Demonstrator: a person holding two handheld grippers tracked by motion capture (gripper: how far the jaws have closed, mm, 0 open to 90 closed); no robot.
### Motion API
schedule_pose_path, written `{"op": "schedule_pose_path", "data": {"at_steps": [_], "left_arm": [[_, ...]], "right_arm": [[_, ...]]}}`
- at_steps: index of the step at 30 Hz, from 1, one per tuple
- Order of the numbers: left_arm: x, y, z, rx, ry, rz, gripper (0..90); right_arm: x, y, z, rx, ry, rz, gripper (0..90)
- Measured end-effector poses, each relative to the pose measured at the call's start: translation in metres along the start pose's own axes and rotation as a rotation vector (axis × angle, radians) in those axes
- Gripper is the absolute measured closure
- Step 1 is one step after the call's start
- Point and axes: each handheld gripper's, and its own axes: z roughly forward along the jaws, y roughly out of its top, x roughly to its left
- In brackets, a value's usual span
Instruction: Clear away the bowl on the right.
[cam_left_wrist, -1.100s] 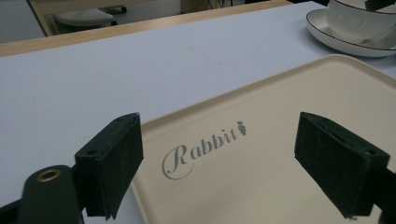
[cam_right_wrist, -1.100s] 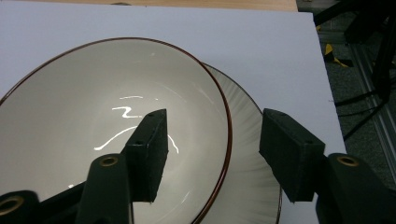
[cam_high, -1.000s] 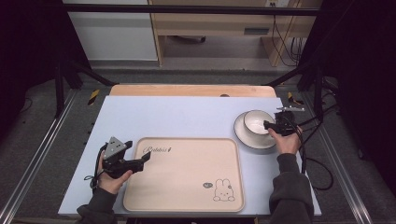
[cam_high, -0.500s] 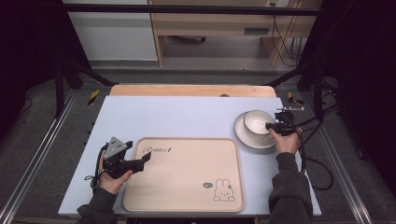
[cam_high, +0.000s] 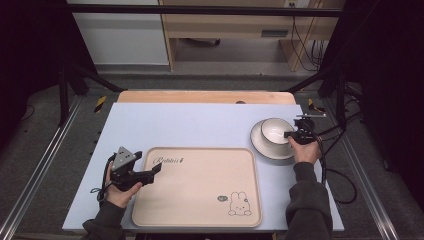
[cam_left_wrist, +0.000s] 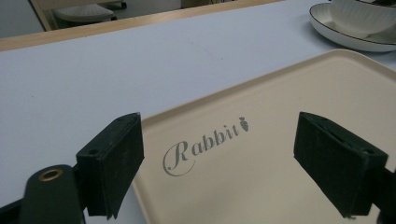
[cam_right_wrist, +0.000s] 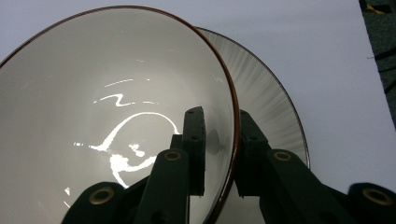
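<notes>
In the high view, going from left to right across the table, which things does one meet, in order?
Left gripper, open → beige rectangular tray with a rabbit drawing → white round bowl on a white saucer → right gripper, jaws closed on the bowl's rim.

Pale blue table (cam_high: 200, 127); wooden bench (cam_high: 225, 22) beyond; grey floor.

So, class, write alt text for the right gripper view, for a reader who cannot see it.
A hand-held gripper pinches the brown-edged rim of a glossy white bowl, one black jaw inside and one outside. The bowl sits over a ribbed white plate on a pale table.
</notes>
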Motion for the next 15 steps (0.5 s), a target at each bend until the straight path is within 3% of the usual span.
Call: {"op": "schedule_pose_path", "data": {"at_steps": [7,15], "left_arm": [[0.0002,-0.0001,0.0003,0.003,0.0,0.001,15.5],[0.0003,0.0,0.0001,0.001,0.0,-0.001,15.6]], "right_arm": [[-0.0014,0.0016,-0.001,0.011,0.014,0.06,80.0],[-0.0016,0.0021,-0.0018,0.011,0.015,0.084,81.2]]}}
